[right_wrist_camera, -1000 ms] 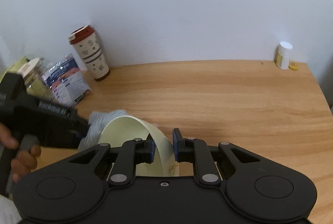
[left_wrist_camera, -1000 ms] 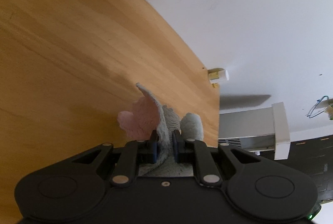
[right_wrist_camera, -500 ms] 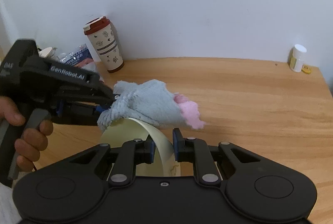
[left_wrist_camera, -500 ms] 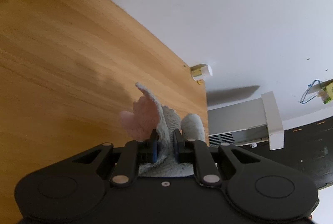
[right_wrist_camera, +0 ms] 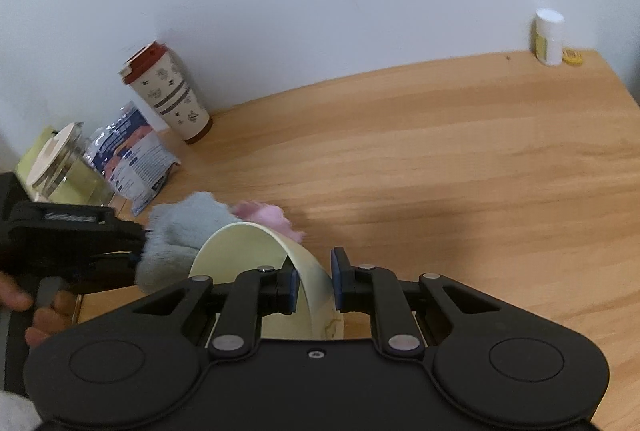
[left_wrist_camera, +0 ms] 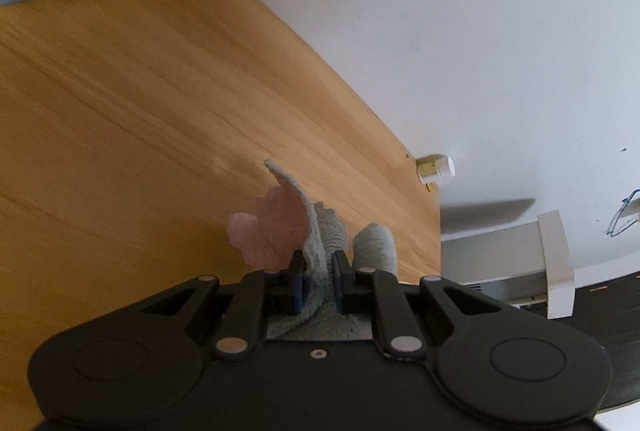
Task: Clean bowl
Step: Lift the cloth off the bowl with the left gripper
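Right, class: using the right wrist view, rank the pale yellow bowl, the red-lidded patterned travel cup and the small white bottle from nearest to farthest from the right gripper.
1. Pale yellow bowl: its rim sits between the jaws of the right gripper.
2. Red-lidded patterned travel cup: far left, by the wall.
3. Small white bottle: far right corner of the table.

left wrist view rolled sideways, close over wooden table (left_wrist_camera: pixel 120 111), facing wall, right wrist view level, low over table, both share white bottle (left_wrist_camera: pixel 436 169) at far corner
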Tool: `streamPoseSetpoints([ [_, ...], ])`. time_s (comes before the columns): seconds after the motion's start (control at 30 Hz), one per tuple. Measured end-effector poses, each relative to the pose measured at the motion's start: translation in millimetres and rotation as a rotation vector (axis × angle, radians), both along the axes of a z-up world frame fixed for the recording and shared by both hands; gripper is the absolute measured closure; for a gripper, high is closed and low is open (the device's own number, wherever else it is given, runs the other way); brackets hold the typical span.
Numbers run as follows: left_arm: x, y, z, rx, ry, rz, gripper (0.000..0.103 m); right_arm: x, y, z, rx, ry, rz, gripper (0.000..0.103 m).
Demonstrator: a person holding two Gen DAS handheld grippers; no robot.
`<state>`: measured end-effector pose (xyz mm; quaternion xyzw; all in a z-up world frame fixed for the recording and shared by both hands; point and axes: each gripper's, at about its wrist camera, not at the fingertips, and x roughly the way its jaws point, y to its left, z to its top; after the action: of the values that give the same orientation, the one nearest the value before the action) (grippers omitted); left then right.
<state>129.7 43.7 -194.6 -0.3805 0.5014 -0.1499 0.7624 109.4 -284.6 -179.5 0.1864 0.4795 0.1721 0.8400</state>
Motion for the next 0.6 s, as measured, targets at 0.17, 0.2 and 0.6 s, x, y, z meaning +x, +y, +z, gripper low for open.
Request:
streamPoseSetpoints([
  [0.17,-5,22,2,0.008,0.01,0.079,0.09,1,-5,-17,0.004,0.038,-0.01,0.085],
  [0.2,-7,25,5,-0.002,0.003,0.102,0.09,1,-6,-18,0.005,0.04,-0.01,0.085],
  [0.6,-4,21,34,0.092,-0.115,0.101,0.09,7,-17,-40,0.054,0.078,-0.059,0.087],
])
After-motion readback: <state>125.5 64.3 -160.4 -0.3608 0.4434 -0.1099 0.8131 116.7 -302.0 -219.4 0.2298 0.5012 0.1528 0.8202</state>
